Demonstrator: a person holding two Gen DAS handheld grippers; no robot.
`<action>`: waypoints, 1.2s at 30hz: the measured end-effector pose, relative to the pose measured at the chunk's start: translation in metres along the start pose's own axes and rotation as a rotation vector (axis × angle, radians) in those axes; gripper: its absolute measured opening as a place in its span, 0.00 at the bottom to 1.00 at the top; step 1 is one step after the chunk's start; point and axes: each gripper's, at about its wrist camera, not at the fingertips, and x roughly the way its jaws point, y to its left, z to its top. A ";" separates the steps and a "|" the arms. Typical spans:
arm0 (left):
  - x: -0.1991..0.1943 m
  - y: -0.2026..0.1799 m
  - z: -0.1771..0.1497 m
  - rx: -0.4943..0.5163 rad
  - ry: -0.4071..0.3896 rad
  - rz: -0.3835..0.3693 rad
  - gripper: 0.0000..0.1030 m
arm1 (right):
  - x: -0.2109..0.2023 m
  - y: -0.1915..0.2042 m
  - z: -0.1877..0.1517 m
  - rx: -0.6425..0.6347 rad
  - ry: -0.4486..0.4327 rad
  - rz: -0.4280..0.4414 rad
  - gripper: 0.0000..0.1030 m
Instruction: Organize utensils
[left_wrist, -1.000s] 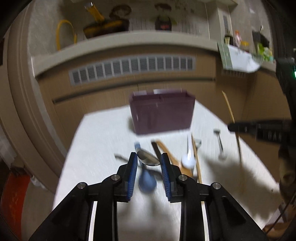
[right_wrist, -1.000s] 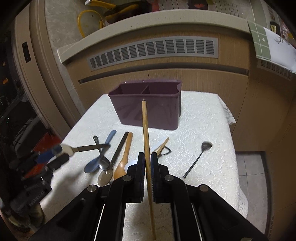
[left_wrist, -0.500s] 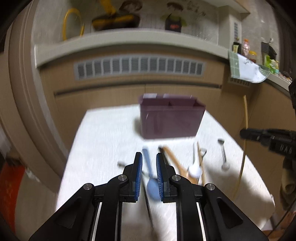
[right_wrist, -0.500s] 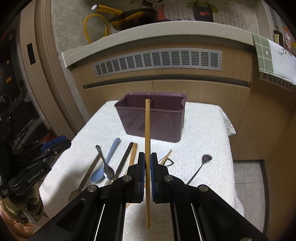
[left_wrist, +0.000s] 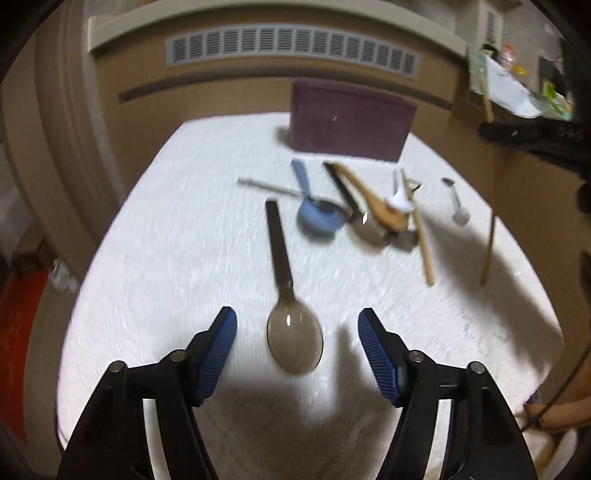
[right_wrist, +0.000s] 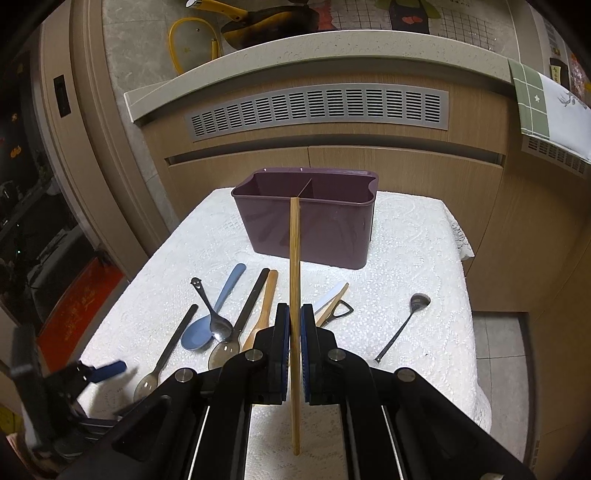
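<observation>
Left gripper (left_wrist: 297, 332): angled down over the table's (right_wrist: 424, 236) near left corner; its jaws have just been opening and stand wide, with a dark-handled spoon (left_wrist: 290, 325) lying loose on the cloth between them, untouched.
Right gripper (right_wrist: 294, 328): tilted down, clenched on a chopstick (right_wrist: 294, 258) that stands upright.
Holder (right_wrist: 306, 221): purple, two compartments, near the table's far edge.
Other utensils (right_wrist: 236, 317): scattered mid-table before the holder.
Hard to make out: left wrist view is blurred; some handles overlap or hide behind the right gripper.
</observation>
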 end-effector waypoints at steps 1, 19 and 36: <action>0.004 0.000 -0.003 -0.006 0.013 0.022 0.64 | 0.000 0.001 -0.002 -0.003 0.000 0.000 0.05; -0.044 0.017 0.073 0.020 -0.283 0.090 0.11 | -0.011 0.004 0.005 -0.002 -0.064 -0.021 0.05; -0.029 0.038 0.016 -0.030 -0.141 -0.011 0.63 | -0.010 0.006 0.004 -0.016 -0.053 -0.041 0.05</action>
